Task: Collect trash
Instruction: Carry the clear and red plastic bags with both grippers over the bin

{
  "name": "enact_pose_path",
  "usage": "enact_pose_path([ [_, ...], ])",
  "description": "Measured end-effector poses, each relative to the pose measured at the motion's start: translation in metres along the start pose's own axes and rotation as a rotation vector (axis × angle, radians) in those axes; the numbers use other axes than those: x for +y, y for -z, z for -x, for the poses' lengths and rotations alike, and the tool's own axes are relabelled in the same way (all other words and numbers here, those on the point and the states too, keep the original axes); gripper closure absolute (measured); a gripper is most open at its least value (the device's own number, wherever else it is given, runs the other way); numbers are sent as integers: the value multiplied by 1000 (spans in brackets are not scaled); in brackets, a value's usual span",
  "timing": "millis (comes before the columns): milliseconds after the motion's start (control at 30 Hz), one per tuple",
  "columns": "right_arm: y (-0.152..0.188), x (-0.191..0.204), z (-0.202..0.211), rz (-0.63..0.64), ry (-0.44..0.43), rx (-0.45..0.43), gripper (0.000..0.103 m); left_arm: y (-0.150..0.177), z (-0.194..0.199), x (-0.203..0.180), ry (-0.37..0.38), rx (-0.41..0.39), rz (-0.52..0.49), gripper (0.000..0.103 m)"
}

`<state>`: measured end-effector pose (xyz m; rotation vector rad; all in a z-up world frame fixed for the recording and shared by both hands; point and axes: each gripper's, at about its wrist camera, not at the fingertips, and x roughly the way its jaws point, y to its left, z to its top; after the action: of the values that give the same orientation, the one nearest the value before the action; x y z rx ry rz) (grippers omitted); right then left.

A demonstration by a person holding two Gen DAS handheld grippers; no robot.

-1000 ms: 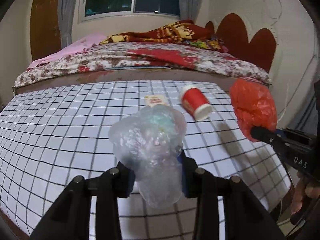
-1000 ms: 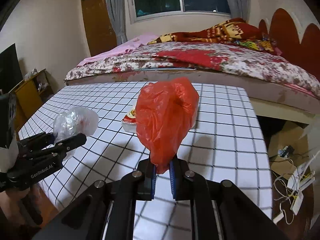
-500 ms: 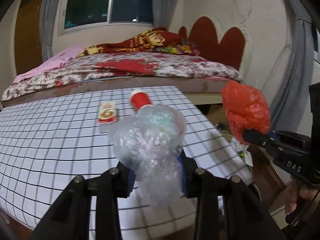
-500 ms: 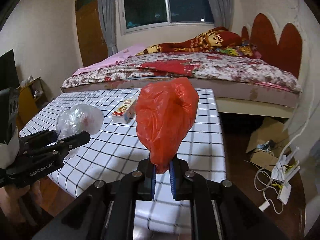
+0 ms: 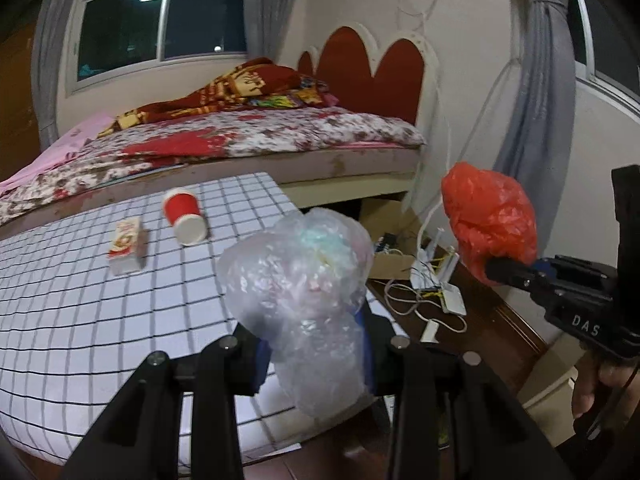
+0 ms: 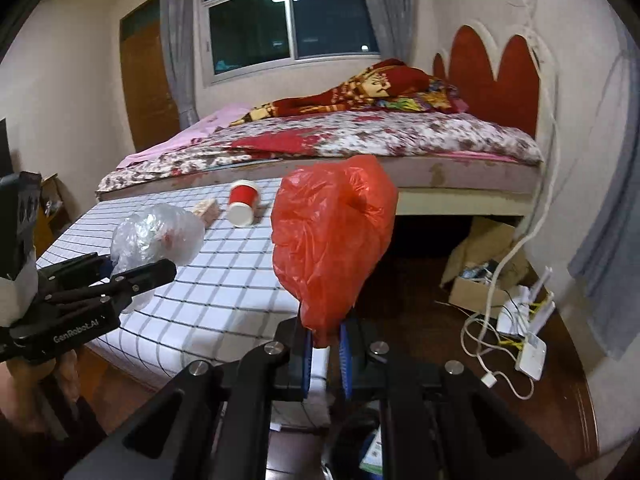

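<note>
Left wrist view puts the clear plastic bag (image 5: 298, 280) right in front of me, crumpled and bulging, with my left gripper (image 5: 316, 344) pinching its lower end between the pads, so it stands up in the air past the edge of the checked table (image 5: 80, 300). Off to my right the red plastic bag (image 5: 490, 224) hangs in the air too, over the floor and well apart from the table. In the right wrist view I see that bag's neck squeezed between the blue pads (image 6: 306, 354) of my right gripper (image 6: 325, 356), the jaws pressed in on it with only the plastic between them.

So two pieces of trash are already picked up, one in each gripper, and both are clear of the tabletop. I judge that part done. What I have not done is put them anywhere: I can see no bin in either view, so I cannot tell where they should go.

Left on the table are a red paper cup (image 5: 183, 218) lying on its side, and a small carton (image 5: 126, 246) lying flat just beside it. If those count as trash, they remain to be collected, and both my grippers are full for now.

Beyond the table stands the bed (image 6: 360, 140), and on the floor to the right a tangle of cables and white routers (image 6: 524, 332)
</note>
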<state>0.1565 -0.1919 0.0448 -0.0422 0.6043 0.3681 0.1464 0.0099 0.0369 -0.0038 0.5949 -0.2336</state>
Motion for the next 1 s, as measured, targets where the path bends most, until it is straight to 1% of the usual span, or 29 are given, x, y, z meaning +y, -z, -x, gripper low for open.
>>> enact_pose_path([
  [233, 25, -32, 11, -70, 39, 18, 91, 11, -15, -39, 59, 39, -37, 66],
  [400, 34, -43, 21, -77, 66, 21, 91, 18, -20, -63, 100, 58, -64, 66],
  [567, 50, -59, 28, -99, 95, 44, 91, 26, -26, -82, 132, 76, -78, 66],
  [700, 66, -71, 31, -108, 124, 80, 91, 37, -33, -98, 158, 102, -100, 66],
  [1000, 108, -91, 26, -123, 146, 178, 91, 68, -54, -132, 214, 187, -145, 66],
])
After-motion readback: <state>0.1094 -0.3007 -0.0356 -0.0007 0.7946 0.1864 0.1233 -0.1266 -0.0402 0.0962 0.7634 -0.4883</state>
